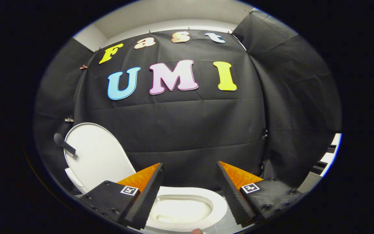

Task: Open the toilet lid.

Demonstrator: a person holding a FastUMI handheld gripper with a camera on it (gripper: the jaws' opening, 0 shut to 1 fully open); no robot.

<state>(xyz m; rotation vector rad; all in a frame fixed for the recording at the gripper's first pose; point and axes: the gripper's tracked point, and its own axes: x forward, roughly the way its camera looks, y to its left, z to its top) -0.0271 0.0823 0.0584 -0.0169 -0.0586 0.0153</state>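
The white toilet lid [96, 156] stands raised and tilted, off to the left beyond my left finger, with a dark handle [64, 143] sticking out from its left edge. Below and between my fingers lies the white toilet seat ring [218, 203] around the open bowl [182, 209]. My gripper [189, 169] is open, its two fingers spread wide over the bowl with nothing between them. It is apart from the lid, to the lid's right.
Black cloth walls close in behind the toilet and on both sides. A pale shelf-like structure [328, 157] shows at the far right past the cloth. A bit of a fingertip [196, 231] peeks in beneath the bowl.
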